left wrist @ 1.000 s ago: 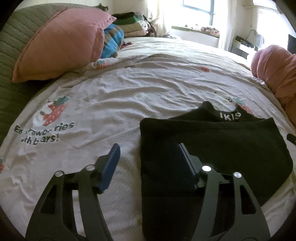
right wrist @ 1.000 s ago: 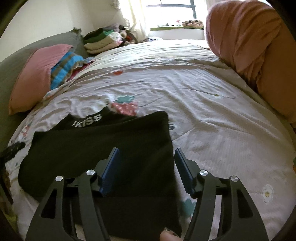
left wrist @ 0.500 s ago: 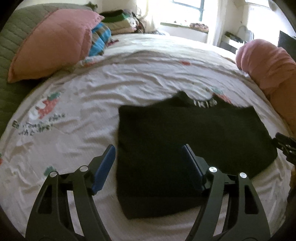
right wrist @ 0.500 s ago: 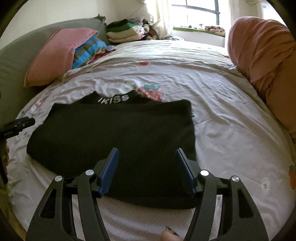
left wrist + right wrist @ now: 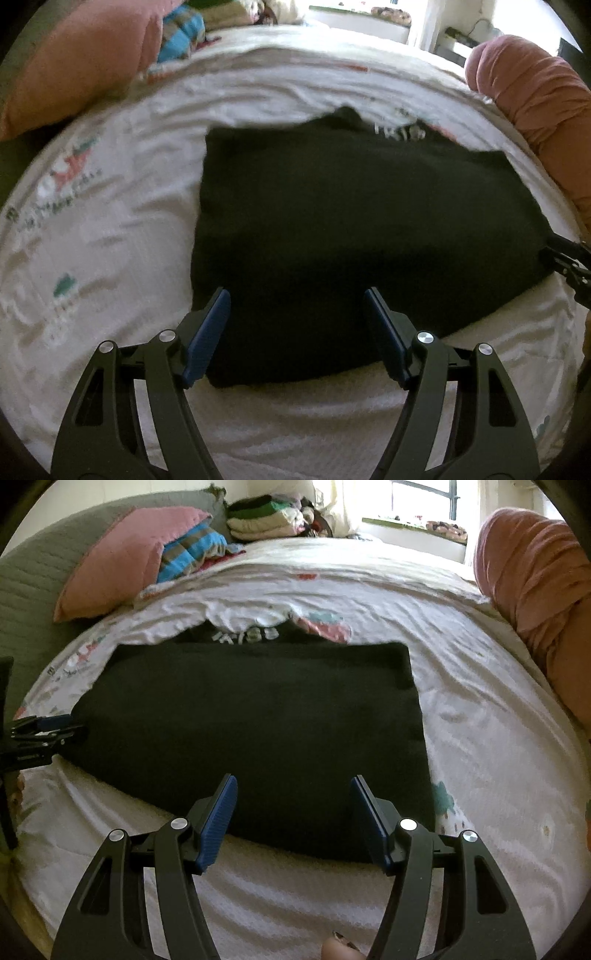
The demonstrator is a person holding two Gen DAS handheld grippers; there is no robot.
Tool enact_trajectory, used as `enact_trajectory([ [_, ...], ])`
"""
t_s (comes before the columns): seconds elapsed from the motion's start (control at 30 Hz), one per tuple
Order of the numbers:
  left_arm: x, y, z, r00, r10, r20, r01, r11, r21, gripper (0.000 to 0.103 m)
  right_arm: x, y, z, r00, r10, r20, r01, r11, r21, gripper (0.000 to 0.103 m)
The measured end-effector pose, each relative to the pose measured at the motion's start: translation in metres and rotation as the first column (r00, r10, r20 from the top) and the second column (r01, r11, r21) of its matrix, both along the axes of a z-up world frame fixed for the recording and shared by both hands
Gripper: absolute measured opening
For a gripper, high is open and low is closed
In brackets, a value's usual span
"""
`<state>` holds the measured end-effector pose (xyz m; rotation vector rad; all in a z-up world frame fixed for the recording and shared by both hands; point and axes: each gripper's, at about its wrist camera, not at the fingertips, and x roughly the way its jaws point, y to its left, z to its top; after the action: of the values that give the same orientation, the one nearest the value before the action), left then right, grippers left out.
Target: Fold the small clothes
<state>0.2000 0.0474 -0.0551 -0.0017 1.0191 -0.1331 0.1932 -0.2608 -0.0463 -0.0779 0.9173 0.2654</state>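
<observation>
A bed (image 5: 480,709) spread with a white sheet printed with strawberries fills both views; a pink pillow (image 5: 122,561) leans at its far left corner, a stack of folded clothes (image 5: 266,520) sits by the window beyond, and a rolled pink blanket (image 5: 535,576) lies along the right edge.

The black garment (image 5: 251,723) lies flat near the bed's near edge, already doubled into a rough rectangle, with a lettered waistband or collar (image 5: 245,637) peeking out at its far side. It looks soft, light and limp, so it should drape and crease easily rather than hold shape; the near corners or the near folded edge seem the sensible places to pinch, catching all layers together.

The left gripper (image 5: 297,321) hovers over the garment's near left corner, its fingers (image 5: 208,328) spread wide and holding nothing. The right gripper (image 5: 293,806) hangs over the near right part, fingers (image 5: 218,812) equally wide apart and empty; whether either touches the cloth I cannot tell.
</observation>
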Motion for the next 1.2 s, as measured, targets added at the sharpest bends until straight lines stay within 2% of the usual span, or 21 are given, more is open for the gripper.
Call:
enact_trajectory([
  [0.2,-0.002,0.0,-0.008,1.0,-0.002,-0.017,0.002,1.0,0.008,0.066,0.001,-0.011,-0.021,0.997,-0.039,-0.07,0.038,0.999,-0.008,0.062],
  [0.53,-0.008,0.002,-0.004,1.0,0.008,-0.005,-0.008,1.0,-0.011,0.066,-0.006,-0.013,-0.016,0.997,-0.05,-0.057,0.05,0.999,0.01,0.062],
  [0.63,-0.01,0.003,0.001,1.0,0.011,0.006,-0.011,1.0,-0.015,0.067,-0.008,-0.015,-0.013,0.998,-0.051,-0.046,0.052,0.998,0.019,0.069],
  [0.83,-0.015,0.006,0.011,0.999,0.02,0.03,-0.019,0.999,-0.037,0.073,-0.015,-0.015,-0.005,0.998,-0.055,-0.019,0.056,0.998,0.035,0.082],
  [0.97,-0.018,0.009,0.017,0.998,0.033,0.046,-0.031,0.998,-0.047,0.084,-0.017,-0.012,-0.001,0.998,-0.056,-0.01,0.056,0.998,0.04,0.083],
  [1.03,-0.019,0.012,0.02,0.997,0.044,0.056,-0.041,0.998,-0.054,0.087,-0.018,-0.009,0.002,0.999,-0.051,-0.005,0.051,0.998,0.043,0.09],
  [1.2,-0.021,0.024,0.026,0.993,0.089,0.072,-0.085,0.995,-0.053,0.093,-0.023,0.003,0.01,1.0,-0.02,0.013,0.019,0.999,0.046,0.092],
])
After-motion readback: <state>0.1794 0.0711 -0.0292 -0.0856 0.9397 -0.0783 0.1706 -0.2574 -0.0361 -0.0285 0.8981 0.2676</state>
